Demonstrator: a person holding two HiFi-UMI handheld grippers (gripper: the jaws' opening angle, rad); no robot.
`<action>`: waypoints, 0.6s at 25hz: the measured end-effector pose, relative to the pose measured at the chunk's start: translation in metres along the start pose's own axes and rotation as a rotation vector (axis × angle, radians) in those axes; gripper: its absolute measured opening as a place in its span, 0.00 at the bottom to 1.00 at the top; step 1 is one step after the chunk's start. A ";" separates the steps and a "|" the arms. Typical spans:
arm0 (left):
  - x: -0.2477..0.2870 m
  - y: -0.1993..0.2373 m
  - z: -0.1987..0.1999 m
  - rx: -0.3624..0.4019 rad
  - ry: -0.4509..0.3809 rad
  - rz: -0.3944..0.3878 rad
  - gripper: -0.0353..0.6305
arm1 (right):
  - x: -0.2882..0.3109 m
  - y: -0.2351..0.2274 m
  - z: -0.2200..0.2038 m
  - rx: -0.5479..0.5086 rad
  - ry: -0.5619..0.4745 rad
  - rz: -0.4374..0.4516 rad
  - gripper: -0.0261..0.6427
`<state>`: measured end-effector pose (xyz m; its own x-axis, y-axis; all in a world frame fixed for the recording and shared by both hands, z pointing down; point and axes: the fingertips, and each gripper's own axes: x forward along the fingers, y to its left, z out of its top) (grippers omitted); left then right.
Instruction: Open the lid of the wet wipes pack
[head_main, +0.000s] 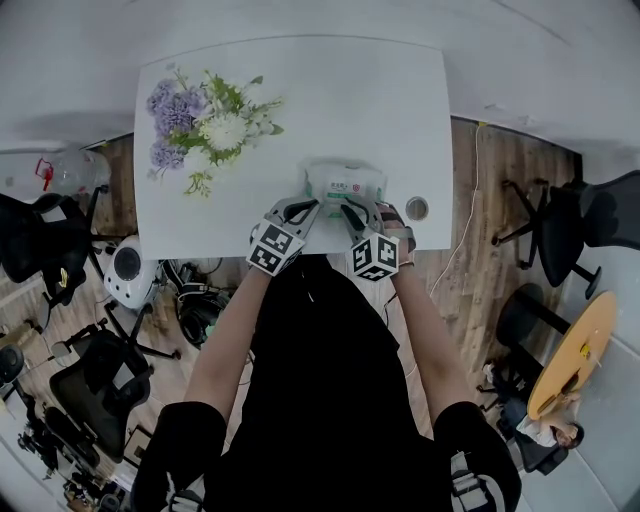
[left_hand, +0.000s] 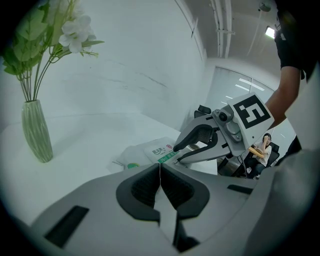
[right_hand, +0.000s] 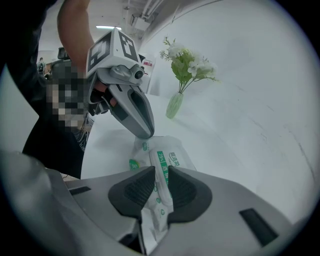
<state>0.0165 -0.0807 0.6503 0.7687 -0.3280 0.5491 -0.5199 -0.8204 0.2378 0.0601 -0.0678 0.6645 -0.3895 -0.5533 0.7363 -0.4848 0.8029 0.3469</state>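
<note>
The wet wipes pack, white with green print, lies on the white table near its front edge. My right gripper is shut on one end of the pack, and white film with green print shows between its pads. My left gripper is shut, with only a thin white sliver between its pads, and the pack lies just beyond them. In the right gripper view its tips touch the pack's far end. In the head view the left gripper and the right gripper sit side by side at the pack's near edge.
A pale green vase of purple and white flowers stands at the table's back left. A small round object lies to the right of the pack. Office chairs and a yellow round table stand on the floor around.
</note>
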 end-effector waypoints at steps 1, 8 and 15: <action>0.000 0.001 0.001 0.000 -0.008 0.002 0.09 | 0.001 0.000 0.000 -0.008 0.002 0.002 0.19; 0.001 0.002 -0.003 -0.008 -0.005 0.004 0.09 | 0.006 0.005 -0.002 -0.071 0.024 0.014 0.18; 0.005 0.003 -0.009 -0.026 0.013 0.001 0.09 | 0.008 0.008 -0.002 -0.222 0.053 -0.016 0.17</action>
<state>0.0154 -0.0801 0.6611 0.7631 -0.3230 0.5598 -0.5308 -0.8074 0.2577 0.0545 -0.0656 0.6742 -0.3389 -0.5585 0.7572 -0.3037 0.8266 0.4738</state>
